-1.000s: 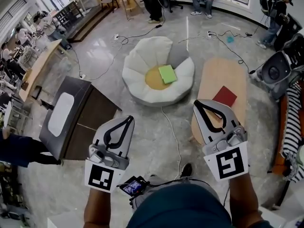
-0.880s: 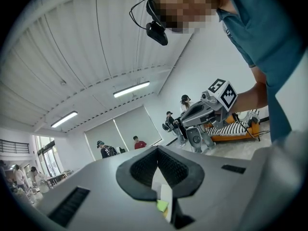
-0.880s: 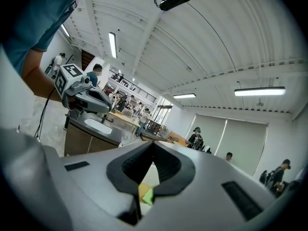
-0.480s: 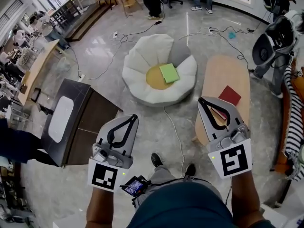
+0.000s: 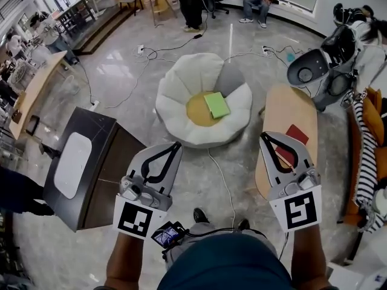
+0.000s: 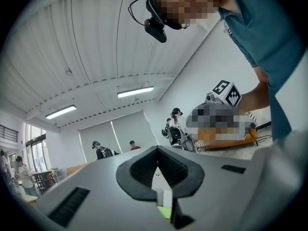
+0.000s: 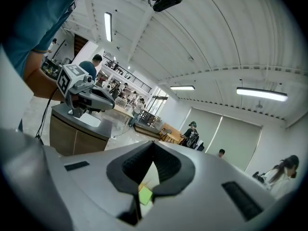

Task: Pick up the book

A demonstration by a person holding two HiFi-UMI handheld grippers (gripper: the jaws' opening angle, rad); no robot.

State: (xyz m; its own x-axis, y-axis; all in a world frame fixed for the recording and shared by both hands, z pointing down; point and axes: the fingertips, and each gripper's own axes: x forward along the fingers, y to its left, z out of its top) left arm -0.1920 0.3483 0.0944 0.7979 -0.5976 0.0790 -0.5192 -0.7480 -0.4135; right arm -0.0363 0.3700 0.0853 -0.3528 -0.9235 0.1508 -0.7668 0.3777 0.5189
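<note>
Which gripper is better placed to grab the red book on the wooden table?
Right. The right gripper, jaws shut, shows just beside the red book on the wooden table; the left gripper is well away.

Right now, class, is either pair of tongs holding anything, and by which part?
Nothing is held. The left tongs and right tongs are shut and empty; the green book lies untouched on the white beanbag.
</note>
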